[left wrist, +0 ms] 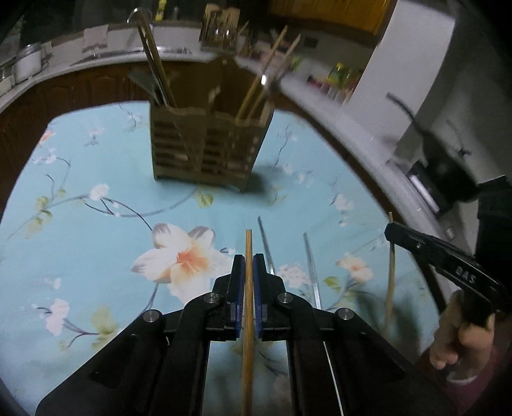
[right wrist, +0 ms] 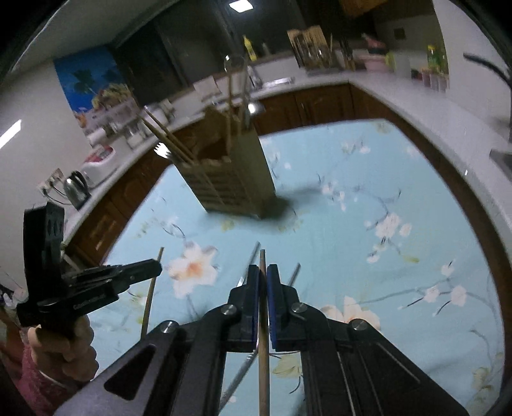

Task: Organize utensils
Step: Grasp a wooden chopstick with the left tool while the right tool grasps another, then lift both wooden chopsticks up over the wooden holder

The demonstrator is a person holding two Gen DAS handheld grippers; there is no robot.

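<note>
A wooden slatted utensil holder (left wrist: pixel 204 144) stands on the floral blue tablecloth (left wrist: pixel 96 230); it holds chopsticks, a fork and metal utensils. It also shows in the right wrist view (right wrist: pixel 230 182). My left gripper (left wrist: pixel 249 260) is shut on a wooden chopstick (left wrist: pixel 248 288), held above the cloth. My right gripper (right wrist: pixel 263 272) is shut on another wooden chopstick (right wrist: pixel 263 352). The right gripper shows at the right of the left wrist view (left wrist: pixel 393 228); the left gripper shows at the left of the right wrist view (right wrist: pixel 153 267). Two metal chopsticks (left wrist: pixel 312 272) lie on the cloth between the grippers.
A white kitchen counter (left wrist: pixel 352 121) curves behind the table with jars, bottles, a kettle (right wrist: pixel 76 188) and another utensil rack (left wrist: pixel 220 25). Dark wooden cabinets (right wrist: pixel 320 102) sit below it.
</note>
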